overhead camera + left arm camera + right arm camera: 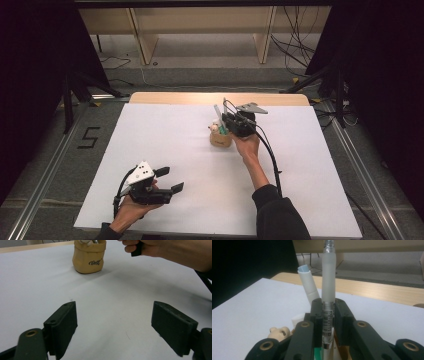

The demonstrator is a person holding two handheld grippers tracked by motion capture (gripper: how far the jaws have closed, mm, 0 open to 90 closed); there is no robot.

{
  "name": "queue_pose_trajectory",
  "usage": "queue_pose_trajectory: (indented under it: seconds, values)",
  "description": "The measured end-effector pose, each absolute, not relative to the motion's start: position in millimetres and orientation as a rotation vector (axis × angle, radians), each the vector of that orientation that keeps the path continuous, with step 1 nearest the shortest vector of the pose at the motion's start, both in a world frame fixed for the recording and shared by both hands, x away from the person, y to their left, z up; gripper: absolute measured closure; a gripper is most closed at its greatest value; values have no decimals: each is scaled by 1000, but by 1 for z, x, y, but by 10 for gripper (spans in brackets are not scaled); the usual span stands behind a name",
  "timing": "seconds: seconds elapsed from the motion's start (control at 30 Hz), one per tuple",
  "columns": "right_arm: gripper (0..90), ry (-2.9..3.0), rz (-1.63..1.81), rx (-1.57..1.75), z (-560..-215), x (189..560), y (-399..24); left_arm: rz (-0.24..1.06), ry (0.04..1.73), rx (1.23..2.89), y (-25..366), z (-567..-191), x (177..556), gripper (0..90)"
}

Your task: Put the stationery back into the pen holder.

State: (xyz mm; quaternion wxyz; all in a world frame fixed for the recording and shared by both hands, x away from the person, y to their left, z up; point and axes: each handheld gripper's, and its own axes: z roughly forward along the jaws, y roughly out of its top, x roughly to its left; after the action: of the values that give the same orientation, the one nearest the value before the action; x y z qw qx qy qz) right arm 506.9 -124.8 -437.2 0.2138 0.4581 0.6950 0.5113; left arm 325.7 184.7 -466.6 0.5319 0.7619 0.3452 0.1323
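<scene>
Right gripper [328,312] clamping frosted pen [329,277] upright over tan pouch [220,138] near desk's [165,145] far edge; lowering next. Left gripper [113,322] idling open.

Wide-apart jaws frame the white table [37,277] (tan pouch [89,257] beyond).

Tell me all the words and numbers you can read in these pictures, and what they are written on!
"5": a black figure on the grey floor, left of the table.
"Best": my closest reading of the dark curly word on the tan pouch; the last letters are not sure.
Barcode and tiny print: on the label of the clear pen that the right tongs hold, too small to read.
</scene>
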Motion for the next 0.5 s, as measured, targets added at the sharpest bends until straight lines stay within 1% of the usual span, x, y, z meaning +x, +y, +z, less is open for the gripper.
queue_pose_trajectory:
  seconds: [0.5]
  values:
    - [793, 1950, 1369, 1195, -438, 501, -122, 315, 825, 1821, 184, -468, 326, 198]
